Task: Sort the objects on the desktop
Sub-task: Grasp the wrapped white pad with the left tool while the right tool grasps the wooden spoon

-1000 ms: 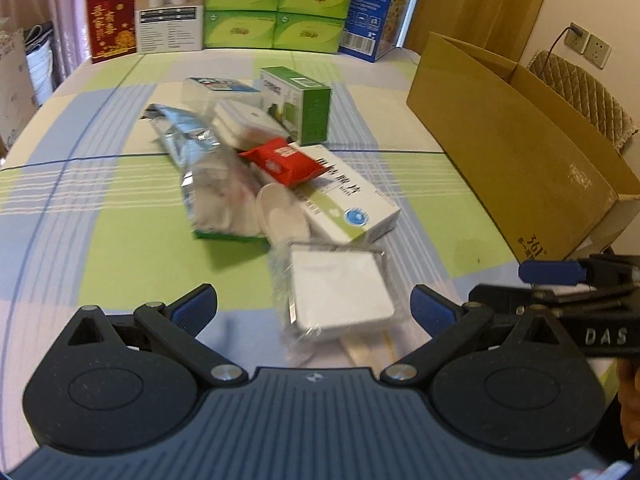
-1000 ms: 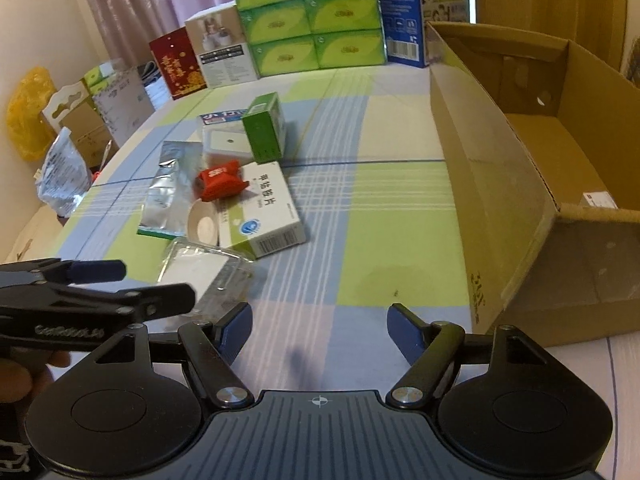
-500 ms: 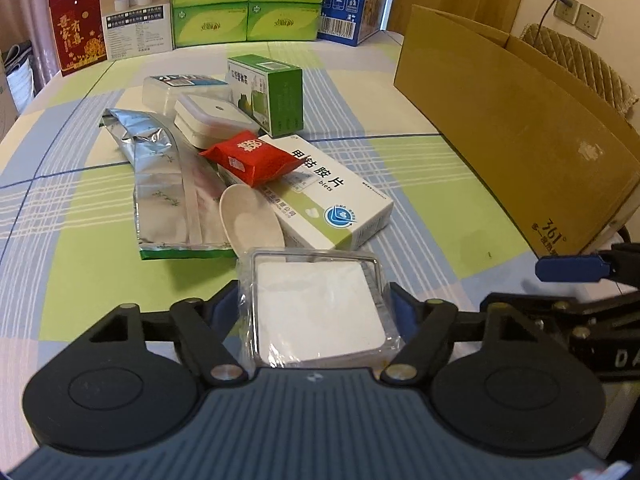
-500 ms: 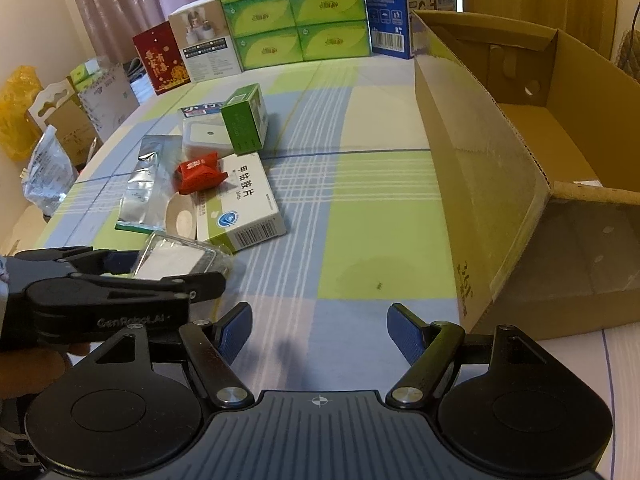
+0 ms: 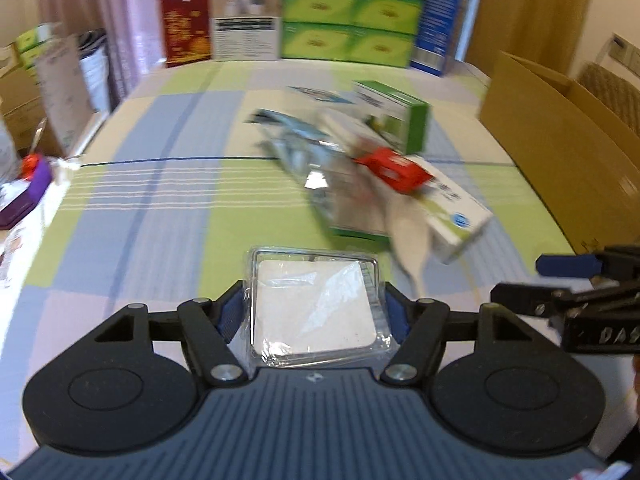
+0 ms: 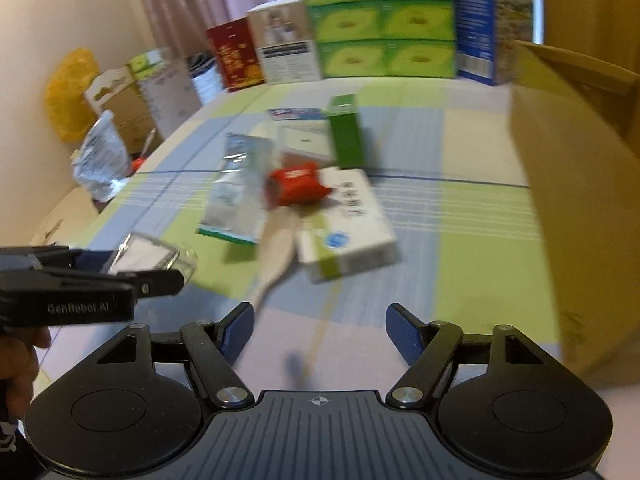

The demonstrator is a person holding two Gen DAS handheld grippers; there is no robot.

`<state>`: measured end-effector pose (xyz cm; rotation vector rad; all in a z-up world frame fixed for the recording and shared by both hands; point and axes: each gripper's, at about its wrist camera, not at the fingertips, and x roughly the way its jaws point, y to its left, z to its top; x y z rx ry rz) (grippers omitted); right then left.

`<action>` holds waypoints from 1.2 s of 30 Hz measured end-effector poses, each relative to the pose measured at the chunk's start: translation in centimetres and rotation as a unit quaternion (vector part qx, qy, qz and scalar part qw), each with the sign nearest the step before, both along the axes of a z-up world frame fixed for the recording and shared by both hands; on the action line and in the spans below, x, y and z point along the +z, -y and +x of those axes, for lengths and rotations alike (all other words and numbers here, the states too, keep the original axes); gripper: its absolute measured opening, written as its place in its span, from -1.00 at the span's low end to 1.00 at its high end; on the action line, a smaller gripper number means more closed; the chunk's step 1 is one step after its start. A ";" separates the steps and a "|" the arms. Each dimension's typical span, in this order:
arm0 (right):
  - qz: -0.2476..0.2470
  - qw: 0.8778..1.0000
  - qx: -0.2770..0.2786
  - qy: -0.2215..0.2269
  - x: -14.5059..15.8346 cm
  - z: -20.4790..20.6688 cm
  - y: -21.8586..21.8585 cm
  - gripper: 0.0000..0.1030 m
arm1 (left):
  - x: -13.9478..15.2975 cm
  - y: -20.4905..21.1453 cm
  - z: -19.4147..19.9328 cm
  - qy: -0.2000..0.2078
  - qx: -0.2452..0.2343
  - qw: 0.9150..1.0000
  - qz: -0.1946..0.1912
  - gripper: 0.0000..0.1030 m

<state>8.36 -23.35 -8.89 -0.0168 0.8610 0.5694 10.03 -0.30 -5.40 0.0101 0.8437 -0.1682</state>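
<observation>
Two grippers are in play above a checked table (image 5: 168,208). At the left, the left gripper (image 5: 314,306) is clenched on a clear plastic packet (image 5: 316,308) with a white square inside, held just clear of the cloth, so the step in hand looks like the carry after a pick-up. Toward the middle lies the blurred pile: a silver foil pouch (image 6: 236,192), a red sachet (image 6: 298,188), a pale spoon (image 6: 276,256), a white medicine box (image 6: 346,228) and a green carton (image 6: 346,132). Nearer, the right gripper (image 6: 320,334) hangs released and empty above the table. At the far right stands the open cardboard box (image 6: 568,216), the likely place for sorted things. Next, the packet probably needs swinging right across the pile, over the box wall, then letting go.
</observation>
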 end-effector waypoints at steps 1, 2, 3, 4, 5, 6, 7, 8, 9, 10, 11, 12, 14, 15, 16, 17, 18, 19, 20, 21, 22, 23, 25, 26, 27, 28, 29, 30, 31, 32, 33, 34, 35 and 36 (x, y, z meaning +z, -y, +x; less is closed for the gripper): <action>-0.001 1.000 0.006 0.000 -0.2 0.1 -0.8 0.24 | 0.2 -0.6 0.0 0.002 0.007 1.000 -0.001 0.27; -0.003 1.000 0.008 0.002 -0.6 0.2 -1.6 0.18 | 0.3 -1.0 -0.1 0.003 0.012 1.000 -0.002 0.27; -0.004 1.000 0.009 0.000 -0.9 0.3 -2.3 0.14 | 0.4 -1.5 -0.1 0.005 0.017 1.000 -0.004 0.27; -0.005 1.000 0.009 -0.004 -1.3 0.5 -2.9 0.04 | 0.4 -1.8 0.0 0.006 0.022 1.000 -0.009 0.27; -0.007 1.000 0.009 -0.006 -1.6 0.7 -3.6 -0.03 | 0.5 -2.1 0.0 0.007 0.026 1.000 -0.014 0.27; -0.010 1.000 0.010 -0.006 -1.9 0.9 -4.1 -0.05 | 0.4 -2.4 0.1 0.007 0.029 0.999 -0.017 0.27; -0.012 1.000 0.009 -0.006 -2.2 1.1 -4.6 -0.09 | 0.4 -2.6 0.1 0.008 0.031 0.999 -0.020 0.27; -0.013 1.000 0.008 -0.007 -2.5 1.3 -5.0 -0.11 | 0.3 -2.9 0.3 0.006 0.035 0.999 -0.026 0.27; -0.016 1.000 0.006 -0.006 -2.7 1.5 -5.5 -0.11 | 0.2 -3.3 0.6 0.004 0.042 0.999 -0.034 0.27; -0.019 1.000 0.003 -0.004 -2.9 1.6 -5.8 -0.12 | 0.1 -3.5 0.7 0.003 0.049 0.998 -0.043 0.27; -0.021 1.000 0.001 -0.001 -3.1 1.8 -6.1 -0.12 | 0.0 -3.8 0.9 0.003 0.055 0.997 -0.049 0.27; -0.023 1.000 -0.003 0.003 -3.2 2.0 -6.4 -0.12 | 0.0 -3.9 1.0 0.005 0.057 0.997 -0.050 0.27; -0.030 0.999 -0.017 0.012 -3.5 2.4 -6.9 -0.12 | 0.1 -4.0 1.3 0.010 0.060 0.997 -0.049 0.27; -0.032 0.999 -0.023 0.018 -3.6 2.6 -7.0 -0.12 | 0.0 -4.0 1.4 0.010 0.061 0.997 -0.052 0.27; -0.034 0.999 -0.029 0.022 -3.7 2.8 -7.2 -0.12 | 0.0 -4.1 1.5 0.009 0.062 0.996 -0.056 0.27; -0.034 0.998 -0.035 0.025 -3.7 2.9 -7.3 -0.12 | -0.1 -4.0 1.6 0.009 0.061 0.996 -0.059 0.27; -0.032 0.998 -0.043 0.026 -3.8 3.2 -7.4 -0.12 | -0.2 -4.0 1.7 0.008 0.060 0.996 -0.061 0.27; -0.033 0.998 -0.047 0.026 -3.8 3.2 -7.5 -0.12 | -0.3 -3.9 1.7 0.006 0.058 0.996 -0.062 0.27; -0.034 0.998 -0.050 0.027 -3.8 3.4 -7.7 -0.13 | -0.3 -3.7 1.7 0.006 0.057 0.997 -0.061 0.27; -0.036 0.998 -0.053 0.028 -3.8 3.5 -7.8 -0.16 | -0.3 -3.6 1.7 0.006 0.055 0.997 -0.061 0.27; -0.039 0.997 -0.054 0.030 -3.8 3.5 -7.9 -0.31 | -0.4 -3.5 1.7 0.006 0.054 0.997 -0.061 0.27; -0.043 0.997 -0.055 0.032 -3.7 3.4 -7.9 -0.43 | -0.4 -3.5 1.8 0.006 0.053 0.997 -0.060 0.27; -0.050 0.997 -0.052 0.032 -3.7 3.3 -7.9 -0.44 | -0.4 -3.4 1.9 0.005 0.052 0.997 -0.060 0.27; -0.055 0.997 -0.048 0.034 -3.7 3.2 -7.9 -0.44 | -0.4 -3.3 1.9 0.004 0.051 0.997 -0.060 0.27; -0.057 0.997 -0.046 0.034 -3.7 3.0 -7.8 -0.45 | -0.5 -3.2 1.8 0.003 0.050 0.997 -0.059 0.27; -0.058 0.997 -0.044 0.033 -3.7 2.8 -7.6 -0.45 | -0.5 -3.1 1.8 0.002 0.048 0.997 -0.059 0.27; -0.059 0.997 -0.042 0.033 -3.7 2.6 -7.4 -0.45 | -0.5 -3.1 1.8 0.002 0.046 0.997 -0.059 0.27; -0.060 0.997 -0.039 0.033 -3.6 2.4 -7.2 -0.45 | -0.5 -3.0 1.7 0.001 0.045 0.997 -0.058 0.27; -0.059 0.997 -0.037 0.035 -3.4 2.0 -6.9 -0.45 | -0.5 -2.9 1.6 0.001 0.043 0.997 -0.057 0.27; -0.057 0.997 -0.036 0.035 -3.2 1.7 -6.6 -0.45 | -0.5 -2.8 1.6 0.001 0.042 0.998 -0.057 0.27; -0.055 0.997 -0.037 0.035 -2.9 1.3 -6.1 -0.45 | -0.5 -2.7 1.5 0.001 0.040 0.998 -0.056 0.27; -0.052 0.997 -0.041 0.034 -2.7 1.0 -5.7 -0.45 | -0.5 -2.6 1.4 0.001 0.039 0.998 -0.056 0.27; -0.049 0.997 -0.044 0.034 -2.3 0.7 -5.2 -0.45 | -0.5 -2.5 1.3 0.000 0.036 0.998 -0.055 0.27; -0.047 0.997 -0.048 0.036 -1.9 0.4 -4.6 -0.45 | -0.5 -2.3 1.2 0.000 0.033 0.998 -0.055 0.27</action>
